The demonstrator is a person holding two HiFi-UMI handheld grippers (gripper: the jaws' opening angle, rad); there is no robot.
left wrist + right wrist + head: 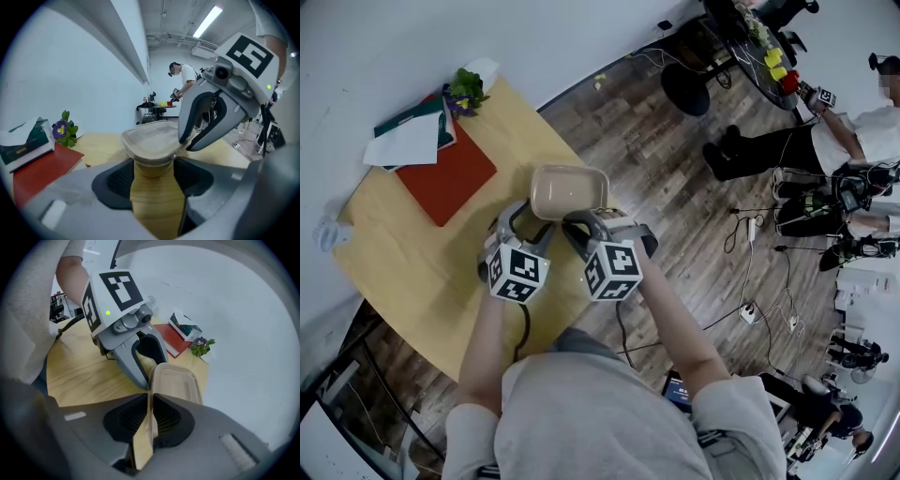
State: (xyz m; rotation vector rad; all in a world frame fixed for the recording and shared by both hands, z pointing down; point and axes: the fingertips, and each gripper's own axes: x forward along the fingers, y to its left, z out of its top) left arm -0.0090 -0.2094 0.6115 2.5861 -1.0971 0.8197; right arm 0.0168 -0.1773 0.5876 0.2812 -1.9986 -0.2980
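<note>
At the centre of the head view, by the wooden table's (422,272) edge, the lidded box (570,192) was gripped twice: the left gripper (153,174) clasped its base between half-spread jaws, seemingly steadying it, while the right gripper's (151,416) nearly closed jaws pinched its rim.

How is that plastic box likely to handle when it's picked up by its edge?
Probably light: the box looks thin-walled and see-through on top. Its rim may flex, since the right gripper pinches only that thin edge. Smooth plastic could slip or tilt from so narrow a hold.
</note>
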